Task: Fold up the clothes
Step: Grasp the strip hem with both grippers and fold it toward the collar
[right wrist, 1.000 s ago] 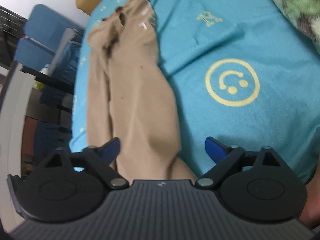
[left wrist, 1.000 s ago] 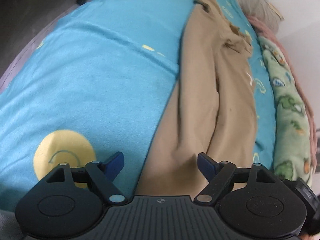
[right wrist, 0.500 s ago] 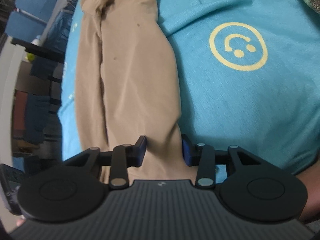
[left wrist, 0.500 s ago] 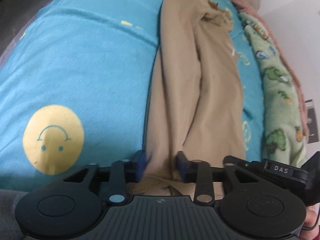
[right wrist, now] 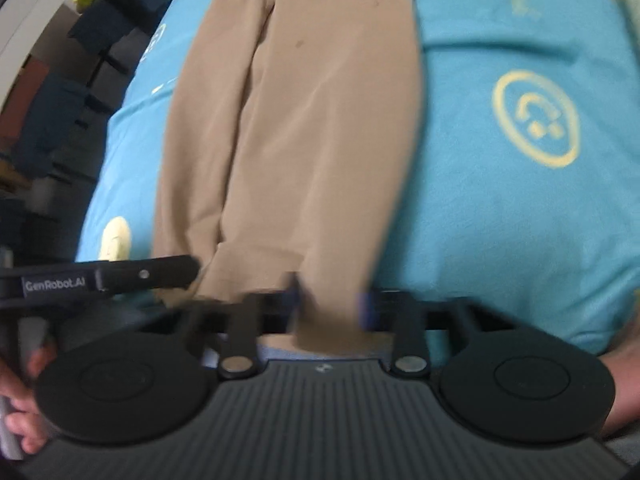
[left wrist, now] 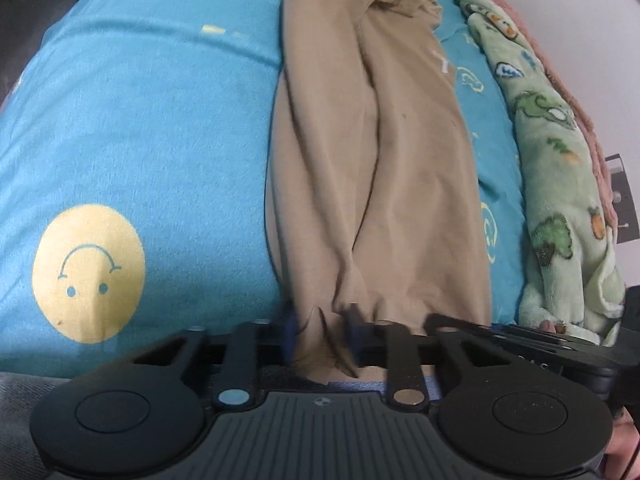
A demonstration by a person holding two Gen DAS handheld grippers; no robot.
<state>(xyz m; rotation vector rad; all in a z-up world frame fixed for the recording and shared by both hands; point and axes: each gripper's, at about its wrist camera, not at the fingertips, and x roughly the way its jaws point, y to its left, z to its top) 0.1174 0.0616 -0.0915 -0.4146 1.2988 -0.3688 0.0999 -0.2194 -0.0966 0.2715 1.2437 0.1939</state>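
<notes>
Tan trousers (left wrist: 372,152) lie lengthwise on a blue bedspread (left wrist: 140,120), both legs side by side and running away from me. My left gripper (left wrist: 320,330) is shut on the near end of the left leg, whose cloth bunches between the blue pads. My right gripper (right wrist: 330,308) is shut on the near end of the right leg of the trousers (right wrist: 304,120). The left gripper's arm (right wrist: 108,276) shows at the left of the right wrist view. The far waist end is crumpled.
A green patterned blanket (left wrist: 560,184) and a pink one lie along the bed's right side by the wall. The bedspread (right wrist: 520,160) has yellow smiley prints (left wrist: 88,276). Dark furniture and blue chairs (right wrist: 60,100) stand beyond the bed's left edge.
Both grippers went from wide open to closed on the near ends of the trouser legs. Both moved forward and lower over the cloth, and the right view is motion-blurred.
</notes>
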